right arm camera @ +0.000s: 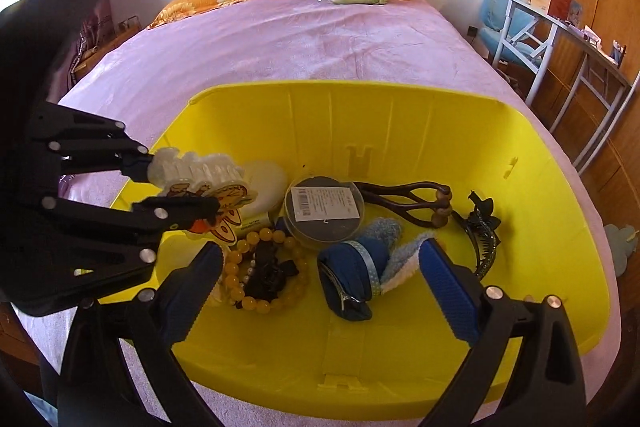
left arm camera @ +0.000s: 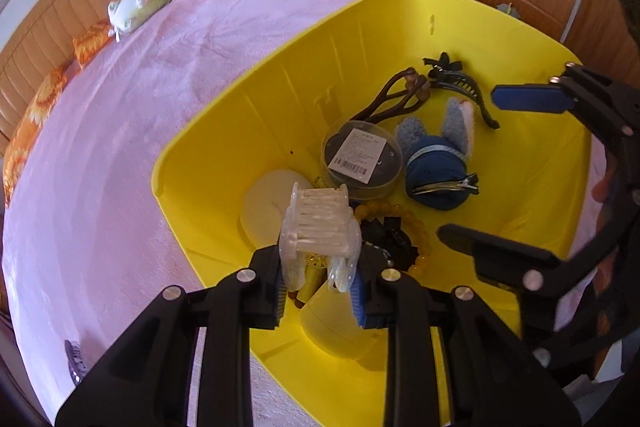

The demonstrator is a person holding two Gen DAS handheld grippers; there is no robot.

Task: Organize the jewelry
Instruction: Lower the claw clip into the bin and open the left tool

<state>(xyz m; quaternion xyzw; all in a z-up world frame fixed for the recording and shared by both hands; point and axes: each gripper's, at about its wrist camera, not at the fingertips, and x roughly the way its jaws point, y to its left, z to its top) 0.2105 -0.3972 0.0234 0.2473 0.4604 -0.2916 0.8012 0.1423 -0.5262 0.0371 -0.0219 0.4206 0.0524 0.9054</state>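
Tongs in my left hand (left arm camera: 320, 275) are clenched on a translucent white hair claw (left arm camera: 320, 227), which I hold above the near left part of the yellow bin (right arm camera: 400, 115). My right tongs (right arm camera: 320, 291) are released, the blue pads wide apart with nothing between them, over the bin's near side. Under the right tongs lies a blue plush hair clip (right arm camera: 360, 275); just left of it, an amber bead bracelet (right arm camera: 260, 291) around a black piece. Beyond them sit a round clear box (right arm camera: 324, 211), a brown wooden piece (right arm camera: 408, 203) and a dark claw clip (right arm camera: 484, 239). Bin rests on the pink bed (right arm camera: 280, 43).
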